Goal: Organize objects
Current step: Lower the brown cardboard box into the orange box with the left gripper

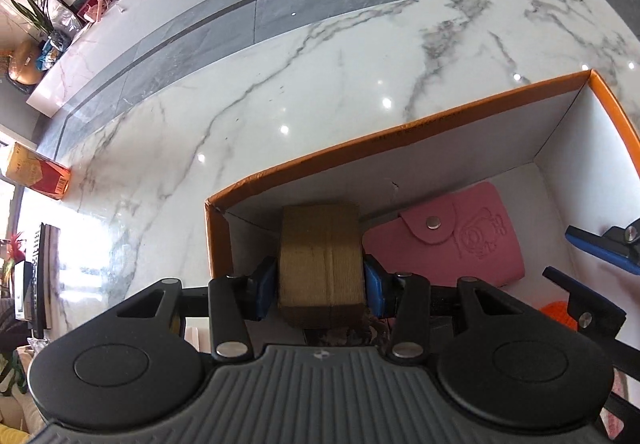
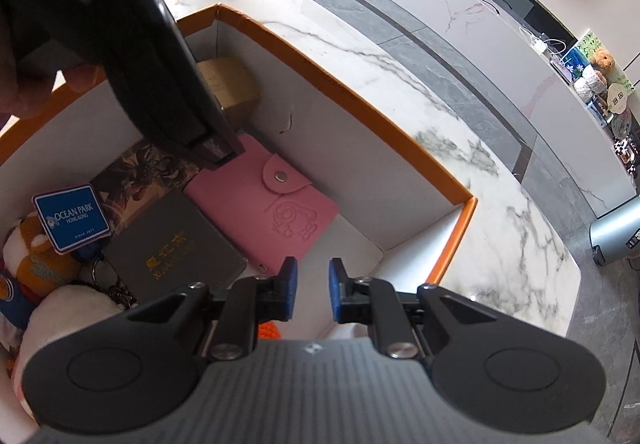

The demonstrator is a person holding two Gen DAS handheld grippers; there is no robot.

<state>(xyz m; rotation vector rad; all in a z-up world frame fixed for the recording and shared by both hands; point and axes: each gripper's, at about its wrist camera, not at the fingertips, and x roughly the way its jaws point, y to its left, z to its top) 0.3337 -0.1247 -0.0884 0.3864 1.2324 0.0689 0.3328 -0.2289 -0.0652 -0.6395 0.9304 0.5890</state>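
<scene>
The left hand-held gripper (image 1: pixel 320 280) holds a small brown box (image 1: pixel 320 264) between its blue pads, down inside the orange-rimmed box (image 1: pixel 420 126) and close to its far corner. Judging by that, this item is nearly placed: it looks low against the white inner wall, though whether it already rests on the bottom I cannot tell. The right hand-held gripper (image 2: pixel 313 290) hovers over the near part of the same box with its jaws drawn close together and nothing between them.

Much of the sorting looks done. Just right of the left gripper's load lies a pink snap wallet (image 1: pixel 444 236); in the right wrist view a grey booklet (image 2: pixel 176 244) lies ahead and to the left of the right gripper, with a blue tag (image 2: pixel 71 217) and a plush toy (image 2: pixel 36 256) further left. The marble table (image 1: pixel 280 84) beyond the box shows only a red and yellow carton (image 1: pixel 38 176) at its far left edge, which may or may not belong to the job.

The left gripper's body blocks most of the upper left of the right wrist view, hiding that end of the box. Something orange (image 1: pixel 556 314) peeks out beneath the right gripper; I cannot make out what it is. The table behind both cameras is unseen, so further items may remain.
</scene>
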